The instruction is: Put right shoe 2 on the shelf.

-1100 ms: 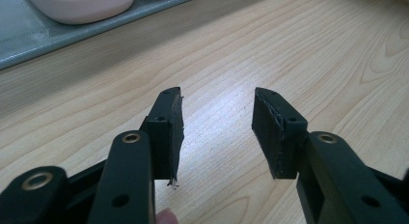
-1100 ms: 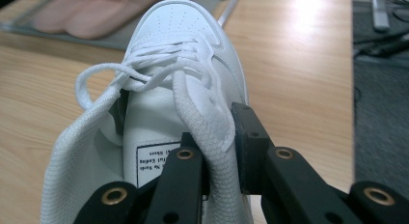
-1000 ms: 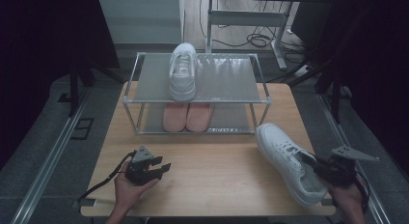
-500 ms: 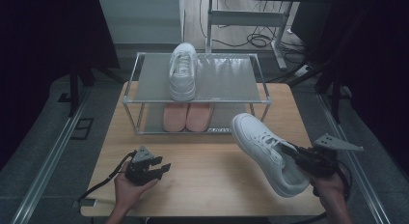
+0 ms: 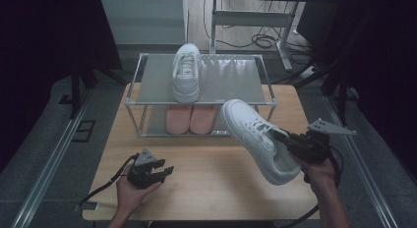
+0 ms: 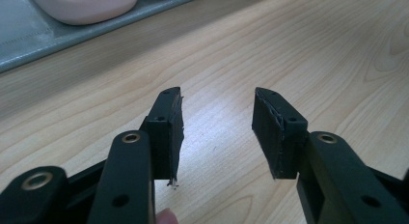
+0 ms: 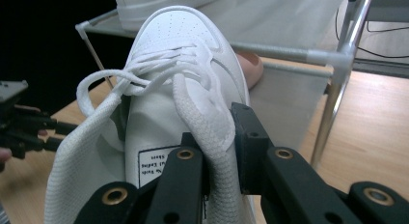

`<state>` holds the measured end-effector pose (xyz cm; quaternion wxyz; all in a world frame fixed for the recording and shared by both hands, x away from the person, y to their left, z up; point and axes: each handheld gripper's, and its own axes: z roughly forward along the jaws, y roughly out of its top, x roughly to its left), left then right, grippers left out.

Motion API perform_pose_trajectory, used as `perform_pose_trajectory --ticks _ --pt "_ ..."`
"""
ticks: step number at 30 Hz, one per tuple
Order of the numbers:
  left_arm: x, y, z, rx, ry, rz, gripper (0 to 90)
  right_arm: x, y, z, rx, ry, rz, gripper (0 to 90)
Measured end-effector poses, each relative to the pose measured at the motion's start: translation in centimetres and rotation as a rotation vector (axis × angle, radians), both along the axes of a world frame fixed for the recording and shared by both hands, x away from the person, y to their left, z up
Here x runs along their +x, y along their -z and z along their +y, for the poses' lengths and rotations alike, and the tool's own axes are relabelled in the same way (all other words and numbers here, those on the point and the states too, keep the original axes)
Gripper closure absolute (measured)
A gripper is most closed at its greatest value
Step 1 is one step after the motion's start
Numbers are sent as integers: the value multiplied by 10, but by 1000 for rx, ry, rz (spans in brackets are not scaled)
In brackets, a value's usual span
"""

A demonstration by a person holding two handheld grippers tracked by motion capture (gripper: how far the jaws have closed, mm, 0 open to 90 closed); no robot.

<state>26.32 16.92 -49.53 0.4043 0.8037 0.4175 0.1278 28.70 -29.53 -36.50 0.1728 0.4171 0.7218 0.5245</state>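
My right gripper (image 5: 287, 141) (image 7: 219, 156) is shut on the collar of a white sneaker (image 5: 255, 137) (image 7: 178, 84), which hangs in the air in front of the shoe rack (image 5: 133, 102), toe pointing up and to the left toward the rack. A second white sneaker (image 5: 187, 73) stands on the rack's top shelf. A pair of pink slippers (image 5: 190, 118) lies on the lower shelf. My left gripper (image 5: 164, 172) (image 6: 217, 130) rests low over the wooden table (image 5: 211, 188) at the front left, open, with nothing between its jaws.
The rack's right front post (image 7: 333, 103) stands close to the right of the held sneaker. Cables (image 5: 260, 41) and metal table legs lie on the floor behind the rack. The table's right edge (image 5: 307, 139) runs below my right hand.
My right gripper has lifted the white sneaker off the table's right side and carried it left and up toward the rack. The left gripper has stayed put.
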Motion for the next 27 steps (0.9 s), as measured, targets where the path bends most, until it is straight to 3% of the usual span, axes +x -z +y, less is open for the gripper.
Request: perform_pose_trajectory --ticks 9,20,27 --pt "0 0 0 -3 2 -2 551 21 -30 18 23 24 -27 826" --pt "1 1 0 1 5 -3 549 66 -68 52 2 98 -38 825" --pt "1 0 1 -2 6 -3 549 92 -82 70 -8 136 -34 823"
